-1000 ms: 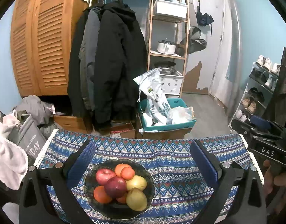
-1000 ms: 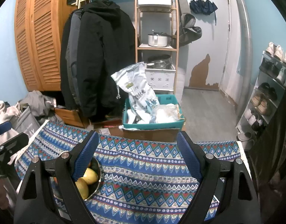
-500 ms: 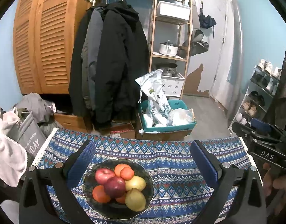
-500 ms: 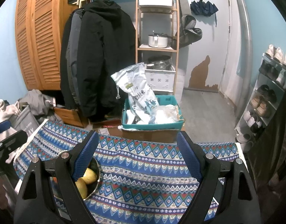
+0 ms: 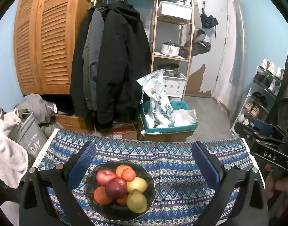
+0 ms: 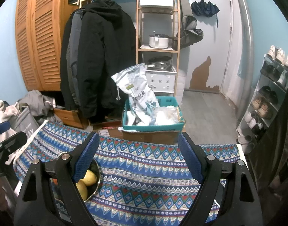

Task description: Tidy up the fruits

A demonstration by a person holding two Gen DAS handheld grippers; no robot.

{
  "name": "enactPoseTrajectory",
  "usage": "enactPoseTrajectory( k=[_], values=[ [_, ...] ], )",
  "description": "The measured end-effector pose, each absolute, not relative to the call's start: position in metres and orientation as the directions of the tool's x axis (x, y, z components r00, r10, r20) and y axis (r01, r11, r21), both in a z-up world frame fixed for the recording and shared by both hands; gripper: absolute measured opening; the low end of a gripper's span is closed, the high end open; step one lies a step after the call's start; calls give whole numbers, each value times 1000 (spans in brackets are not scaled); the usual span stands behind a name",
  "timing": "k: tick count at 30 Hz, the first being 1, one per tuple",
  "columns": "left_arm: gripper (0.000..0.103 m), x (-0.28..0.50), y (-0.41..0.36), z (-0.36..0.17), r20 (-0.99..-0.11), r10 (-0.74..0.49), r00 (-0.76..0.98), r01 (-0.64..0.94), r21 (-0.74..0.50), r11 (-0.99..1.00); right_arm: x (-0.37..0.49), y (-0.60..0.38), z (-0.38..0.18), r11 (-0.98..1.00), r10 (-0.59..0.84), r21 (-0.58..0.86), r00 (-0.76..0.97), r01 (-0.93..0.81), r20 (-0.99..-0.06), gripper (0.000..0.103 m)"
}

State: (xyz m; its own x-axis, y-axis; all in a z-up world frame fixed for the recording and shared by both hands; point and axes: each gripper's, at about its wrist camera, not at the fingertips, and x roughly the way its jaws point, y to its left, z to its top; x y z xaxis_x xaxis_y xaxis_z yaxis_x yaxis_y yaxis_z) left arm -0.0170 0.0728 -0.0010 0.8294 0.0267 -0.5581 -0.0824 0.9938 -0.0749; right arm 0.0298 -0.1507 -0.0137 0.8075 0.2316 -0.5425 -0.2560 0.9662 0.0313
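A dark bowl [image 5: 113, 211] sits on the patterned blue tablecloth [image 5: 174, 169], piled with fruit: two red apples [image 5: 116, 188], oranges [image 5: 128, 175] and yellow pears [image 5: 136, 200]. My left gripper [image 5: 144, 162] hovers over the bowl, open, its blue pads [image 5: 83, 162] wide of the fruit and touching nothing. My right gripper [image 6: 139, 156] is open and empty over bare cloth to the right of the bowl [image 6: 97, 171]. Its left finger hides most of the bowl, so only two yellow pears [image 6: 90, 176] show.
Past the table's far edge stand a teal crate [image 6: 153, 126] with bags on a cardboard box, hanging dark coats [image 6: 98, 56], a wooden shelf [image 6: 157, 47] and a shoe rack [image 6: 266, 98]. Clothes and a grey bag [image 5: 29, 143] lie at the left. A hand [image 5: 277, 184] holds the right gripper.
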Motion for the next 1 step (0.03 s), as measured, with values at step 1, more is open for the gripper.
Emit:
enactPoseTrajectory(
  k=[1],
  values=[
    [102, -16, 73, -1, -560, 27, 828, -83, -76, 994, 30, -150, -13, 966, 232, 31, 807, -256, -543, 84]
  ],
)
